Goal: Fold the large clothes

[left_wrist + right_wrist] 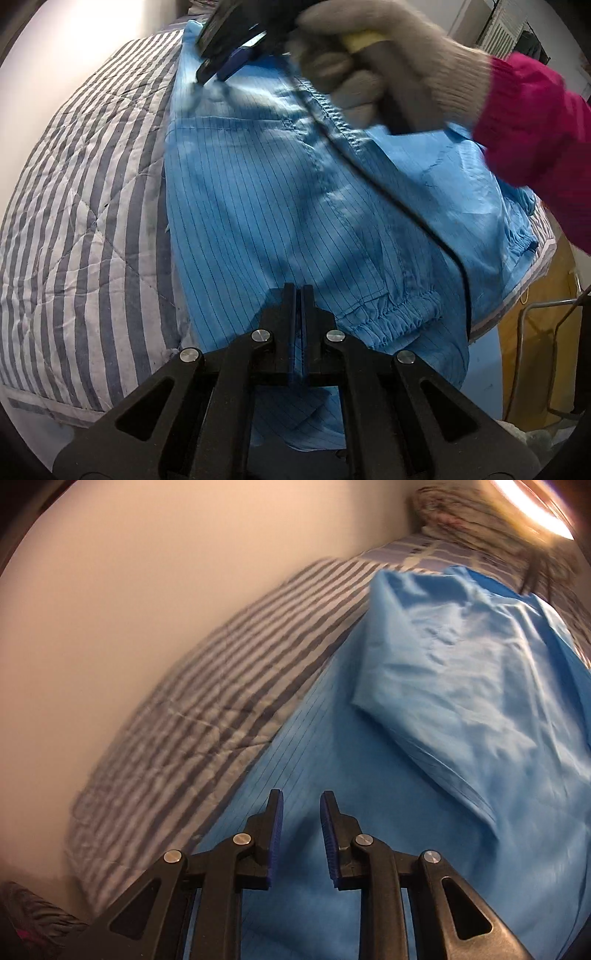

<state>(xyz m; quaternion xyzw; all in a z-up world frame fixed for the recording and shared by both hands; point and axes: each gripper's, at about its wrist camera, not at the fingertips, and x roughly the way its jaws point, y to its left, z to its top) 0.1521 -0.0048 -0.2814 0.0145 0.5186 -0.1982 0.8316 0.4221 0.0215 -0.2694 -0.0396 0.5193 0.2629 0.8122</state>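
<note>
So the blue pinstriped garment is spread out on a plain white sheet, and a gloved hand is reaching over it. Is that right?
Not quite. The blue garment lies on a quilt striped grey and white, not a plain white sheet; the left wrist view shows the stripes clearly. The gloved hand does reach over it.

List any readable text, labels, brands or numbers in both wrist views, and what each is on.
None readable in either view.
Blue garment: only pinstripes and stitching, no tag or print showing.
Striped quilt: pattern only, no text.
Left hand-held gripper and right hand-held gripper: plain black with blue pads, no markings visible.
Glove and pink sleeve: no logo visible; motion-blurred.
Background top right of the right wrist view: too blurred to tell.
</note>
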